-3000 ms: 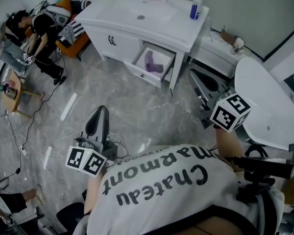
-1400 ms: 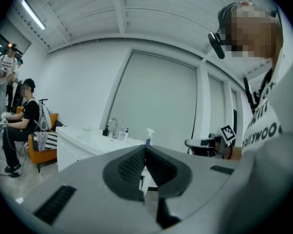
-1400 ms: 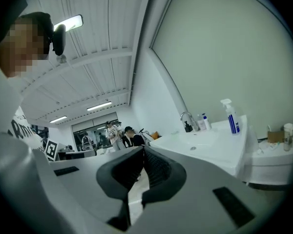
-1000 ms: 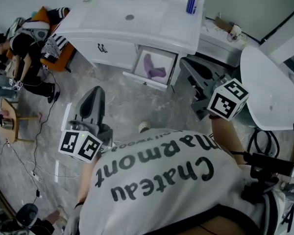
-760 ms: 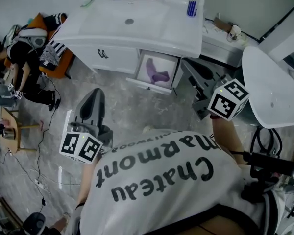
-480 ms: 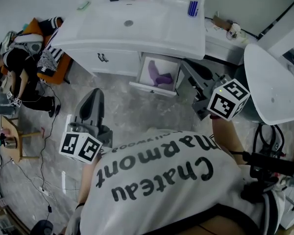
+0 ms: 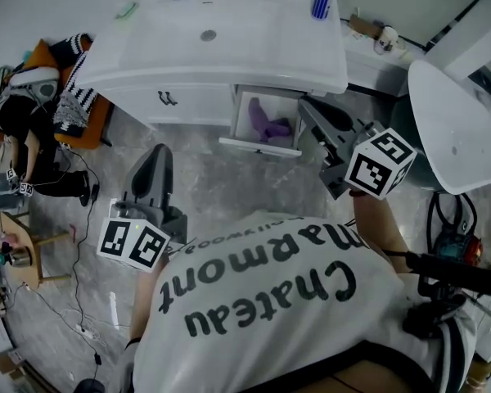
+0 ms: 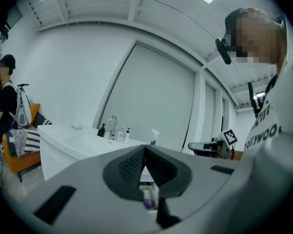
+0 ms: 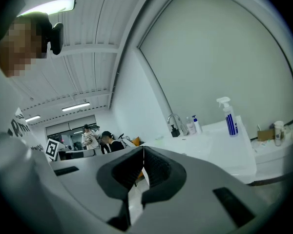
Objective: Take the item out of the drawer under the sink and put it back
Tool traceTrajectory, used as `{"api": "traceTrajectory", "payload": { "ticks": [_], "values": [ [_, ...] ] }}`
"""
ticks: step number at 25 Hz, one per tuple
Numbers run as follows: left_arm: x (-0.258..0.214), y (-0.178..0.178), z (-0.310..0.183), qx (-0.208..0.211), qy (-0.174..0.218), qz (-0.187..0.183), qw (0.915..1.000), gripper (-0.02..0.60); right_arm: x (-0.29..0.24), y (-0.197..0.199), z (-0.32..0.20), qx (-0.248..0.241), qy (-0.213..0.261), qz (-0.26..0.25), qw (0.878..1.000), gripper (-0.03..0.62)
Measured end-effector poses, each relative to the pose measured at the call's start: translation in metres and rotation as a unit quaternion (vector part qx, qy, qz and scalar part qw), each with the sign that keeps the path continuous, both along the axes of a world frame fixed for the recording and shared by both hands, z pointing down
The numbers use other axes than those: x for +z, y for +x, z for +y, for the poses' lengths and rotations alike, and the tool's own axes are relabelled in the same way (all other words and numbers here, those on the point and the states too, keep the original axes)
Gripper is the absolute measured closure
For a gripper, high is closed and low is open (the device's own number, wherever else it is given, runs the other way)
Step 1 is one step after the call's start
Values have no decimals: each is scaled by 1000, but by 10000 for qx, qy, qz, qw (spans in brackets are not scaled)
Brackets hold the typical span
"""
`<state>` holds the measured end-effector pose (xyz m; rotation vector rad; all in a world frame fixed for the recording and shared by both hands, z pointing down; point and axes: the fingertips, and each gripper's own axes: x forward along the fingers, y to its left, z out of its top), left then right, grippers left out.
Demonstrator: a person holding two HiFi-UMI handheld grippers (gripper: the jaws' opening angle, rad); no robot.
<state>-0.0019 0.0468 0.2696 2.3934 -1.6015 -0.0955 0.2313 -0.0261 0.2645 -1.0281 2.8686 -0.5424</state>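
Observation:
A white sink cabinet [image 7: 221, 39] stands at the top of the head view. The drawer [image 7: 260, 144] under it is pulled open, and a purple item [image 7: 266, 124] lies inside. My right gripper [image 7: 308, 106] points level at the drawer's right edge, just short of it, shut and empty. My left gripper [image 7: 156, 152] hangs over the floor, left of the drawer and further back, also shut and empty. In the left gripper view the jaws of the left gripper [image 8: 145, 148] meet, with a bit of the purple item [image 8: 147, 204] below them. The right gripper [image 9: 143, 148] shows its jaws closed together.
A blue spray bottle [image 7: 321, 0] and small bottles by the faucet [image 9: 173, 123] stand on the sink top. A large white rounded fixture [image 7: 450, 129] is at the right. A person [image 7: 20, 129] sits at the left by an orange seat. Cables lie on the marbled floor [image 7: 204, 187].
The sink cabinet and open drawer have come nearer and lower in the head view. Both grippers have moved toward the cabinet. Their jaws stay shut, and the purple item stays in the drawer.

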Motion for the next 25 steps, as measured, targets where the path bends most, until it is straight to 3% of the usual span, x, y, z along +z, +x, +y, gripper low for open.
{"api": "traceTrajectory", "payload": {
  "ticks": [15,25],
  "values": [
    [19,-19,-6,24,-235,216,9995,572,12,-15,-11,77,-139,242,9996,582],
    [40,-10,-21,44,-503,352,9981,572,35,-18,-28,-7,-393,402,9984,582]
  ]
}}
